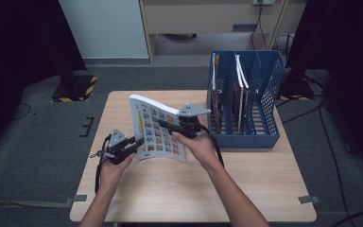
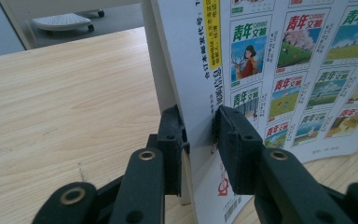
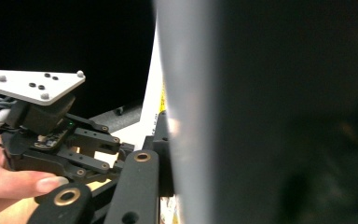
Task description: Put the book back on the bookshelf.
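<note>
Two tools, left tool (image 1: pixel 139 140) and right tool (image 1: pixel 163 122), clamping one magazine (image 1: pixel 157 130), upright

Just right of the right gripper (image 1: pixel 170 126) the blue file rack (image 1: pixel 260 101) blocks the way; left of the left gripper (image 1: pixel 133 143), bare table (image 1: pixel 118 106) lies open.

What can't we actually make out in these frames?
- Right gripper view: magazine sits against the lens, blurred; the right-hand finger is hidden behind it.
- High view: titles in the blue file rack too small.
- Left gripper view: left gripper covers the magazine's lower edge.
</note>
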Demonstrator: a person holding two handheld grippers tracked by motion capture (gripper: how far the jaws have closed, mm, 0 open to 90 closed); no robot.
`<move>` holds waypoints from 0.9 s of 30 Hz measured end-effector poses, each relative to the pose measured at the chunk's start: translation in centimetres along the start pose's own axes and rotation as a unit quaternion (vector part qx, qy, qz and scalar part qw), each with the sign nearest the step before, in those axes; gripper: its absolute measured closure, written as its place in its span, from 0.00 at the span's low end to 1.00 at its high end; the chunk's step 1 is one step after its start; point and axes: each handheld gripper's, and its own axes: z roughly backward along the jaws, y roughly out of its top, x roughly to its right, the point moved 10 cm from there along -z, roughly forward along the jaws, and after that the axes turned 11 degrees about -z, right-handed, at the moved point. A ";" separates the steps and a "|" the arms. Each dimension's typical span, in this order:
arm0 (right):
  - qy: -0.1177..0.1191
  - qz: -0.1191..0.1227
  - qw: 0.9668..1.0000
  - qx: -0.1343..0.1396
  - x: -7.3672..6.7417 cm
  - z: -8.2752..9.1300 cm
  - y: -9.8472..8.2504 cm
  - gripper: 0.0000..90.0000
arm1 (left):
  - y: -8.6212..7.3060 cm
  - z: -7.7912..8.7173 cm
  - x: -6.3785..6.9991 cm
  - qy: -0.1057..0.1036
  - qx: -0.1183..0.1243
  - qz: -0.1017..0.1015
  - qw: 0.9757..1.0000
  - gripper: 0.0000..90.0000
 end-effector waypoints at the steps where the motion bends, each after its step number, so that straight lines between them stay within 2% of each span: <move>1: 0.001 0.000 1.000 0.000 0.0 0.0 0.0 0.79 | 0.0 0.0 0.0 -0.001 0.001 -0.001 1.000 0.78; 7: 0.012 -0.003 1.000 0.018 -0.2 0.4 0.8 0.77 | 0.1 0.0 0.1 -0.001 0.006 -0.003 1.000 0.78; 17: 0.007 0.016 1.000 0.023 -0.3 0.4 1.1 0.81 | 0.0 0.0 0.1 -0.001 0.007 -0.002 1.000 0.78; 23: 0.012 0.010 1.000 0.024 -0.7 0.5 1.1 0.81 | 0.2 -0.2 -0.1 0.005 0.008 -0.003 1.000 0.78; 27: 0.013 0.016 0.999 0.027 -0.9 0.5 1.0 0.81 | 0.2 -0.3 -0.3 0.009 0.011 -0.003 1.000 0.77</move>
